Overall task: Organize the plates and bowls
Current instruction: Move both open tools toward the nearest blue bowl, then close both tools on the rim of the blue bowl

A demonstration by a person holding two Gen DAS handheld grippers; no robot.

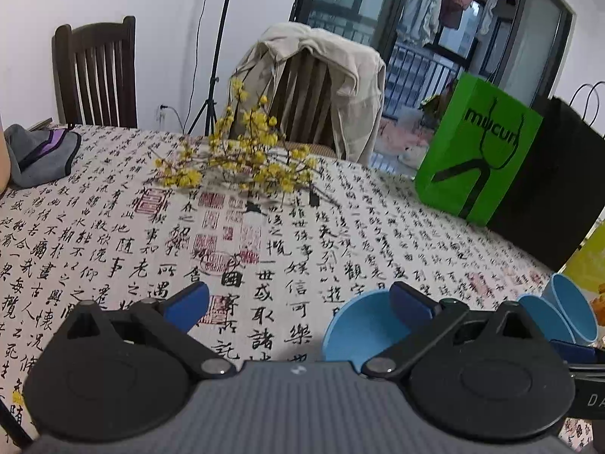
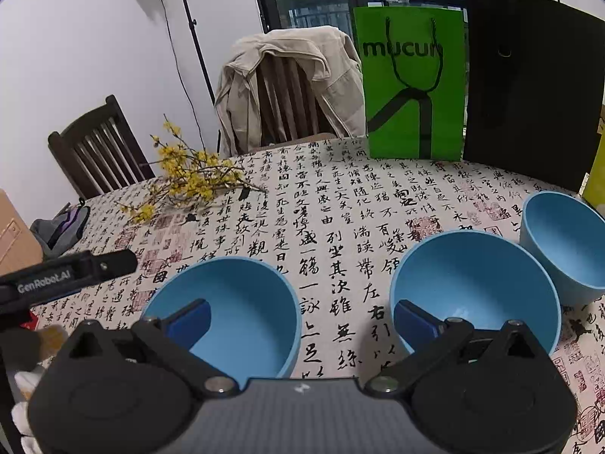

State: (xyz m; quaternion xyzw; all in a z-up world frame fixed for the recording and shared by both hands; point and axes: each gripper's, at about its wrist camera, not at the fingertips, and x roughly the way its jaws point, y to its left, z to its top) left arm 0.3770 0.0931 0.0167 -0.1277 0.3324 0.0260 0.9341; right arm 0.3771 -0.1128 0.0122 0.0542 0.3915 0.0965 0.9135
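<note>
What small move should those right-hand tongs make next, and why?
Probably ease the right tongs forward and rightward onto the rim of the middle blue bowl. They are open and empty, and three blue bowls sit apart on the tablecloth, unstacked.

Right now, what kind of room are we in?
Probably the dining area of a home. A table under a calligraphy-print tablecloth holds blue bowls, wooden chairs stand around it, and laundry hangs on a balcony behind the glass door.
</note>
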